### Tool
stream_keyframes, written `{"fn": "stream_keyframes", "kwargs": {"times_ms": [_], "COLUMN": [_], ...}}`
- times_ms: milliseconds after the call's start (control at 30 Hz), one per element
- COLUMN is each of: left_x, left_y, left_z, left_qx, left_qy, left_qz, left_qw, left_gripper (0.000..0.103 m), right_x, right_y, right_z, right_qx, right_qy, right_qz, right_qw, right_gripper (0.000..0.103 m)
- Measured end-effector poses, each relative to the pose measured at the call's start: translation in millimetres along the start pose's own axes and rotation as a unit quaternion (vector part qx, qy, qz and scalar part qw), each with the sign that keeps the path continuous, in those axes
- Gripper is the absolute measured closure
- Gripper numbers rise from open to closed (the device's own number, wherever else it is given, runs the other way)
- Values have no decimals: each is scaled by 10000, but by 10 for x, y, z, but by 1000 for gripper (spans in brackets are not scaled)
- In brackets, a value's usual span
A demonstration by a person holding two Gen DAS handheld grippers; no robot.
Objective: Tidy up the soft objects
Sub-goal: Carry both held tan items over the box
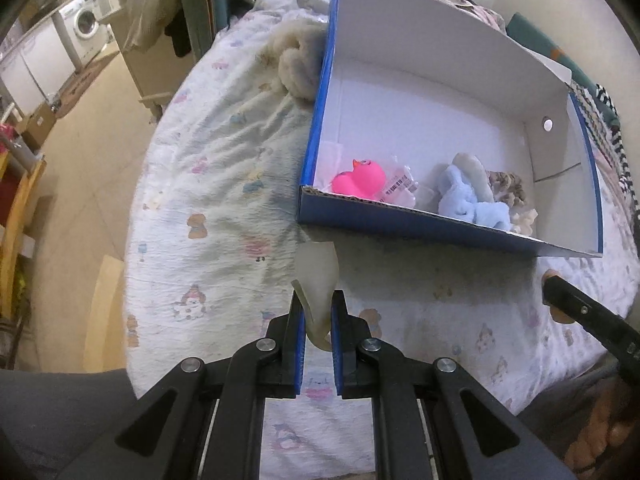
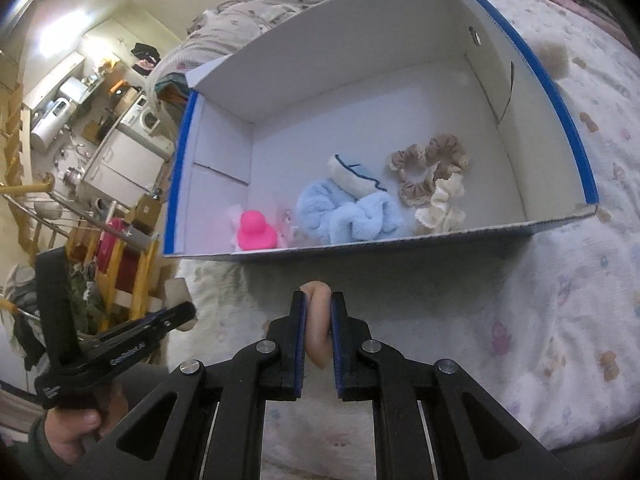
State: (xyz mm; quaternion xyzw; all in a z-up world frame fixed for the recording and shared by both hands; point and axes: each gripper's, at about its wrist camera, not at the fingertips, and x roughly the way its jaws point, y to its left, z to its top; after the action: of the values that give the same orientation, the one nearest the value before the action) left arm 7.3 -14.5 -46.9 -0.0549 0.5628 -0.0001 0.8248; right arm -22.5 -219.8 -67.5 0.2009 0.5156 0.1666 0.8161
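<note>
An open white box with blue rim (image 1: pixel 316 120) (image 2: pixel 580 136) lies on the bed. Inside it are a pink rubber duck (image 1: pixel 360 178) (image 2: pixel 256 232), a light blue plush (image 1: pixel 464 196) (image 2: pixel 348 212), a brown scrunchie (image 2: pixel 428 168) and a cream scrunchie (image 2: pixel 440 208). My left gripper (image 1: pixel 318 300) is shut on a pale translucent soft piece (image 1: pixel 318 280), held above the sheet just before the box's near wall. My right gripper (image 2: pixel 318 300) is shut on a peach-coloured soft piece (image 2: pixel 318 320), also just before the box. The right gripper shows at the left view's right edge (image 1: pixel 580 312).
A cream fluffy item (image 1: pixel 296 64) lies on the sheet against the box's left wall. A brown fluffy ball (image 2: pixel 554 58) lies on the bed beyond the box's right wall. The bed's edge drops to the floor at left, with shelves and a washing machine (image 1: pixel 86 20) beyond.
</note>
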Motion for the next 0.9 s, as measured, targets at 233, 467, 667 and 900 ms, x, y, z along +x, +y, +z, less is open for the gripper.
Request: {"fn": "stream_keyframes", "kwargs": {"times_ms": [233, 467, 667, 900], "left_x": [-394, -609, -628, -424], "left_y": [-139, -303, -462, -653], "left_z": [96, 405, 780, 1112], "left_qx": [348, 579, 754, 959], "left_qy": [-654, -914, -1028, -1010], "left_qz": [208, 153, 103, 70], "left_qw": [9970, 9940, 9918, 9902], "left_gripper": [93, 93, 93, 93], "right_x": [-453, -690, -769, -574], "right_y": [151, 135, 95, 30], "right_z": [23, 292, 631, 959], "right_qx": [-232, -317, -417, -405], "right_qy": [-409, -708, -891, -939], "right_qz": [92, -45, -154, -275], "right_qw": [9989, 9970, 9950, 9944], "right_gripper": [90, 90, 90, 90]}}
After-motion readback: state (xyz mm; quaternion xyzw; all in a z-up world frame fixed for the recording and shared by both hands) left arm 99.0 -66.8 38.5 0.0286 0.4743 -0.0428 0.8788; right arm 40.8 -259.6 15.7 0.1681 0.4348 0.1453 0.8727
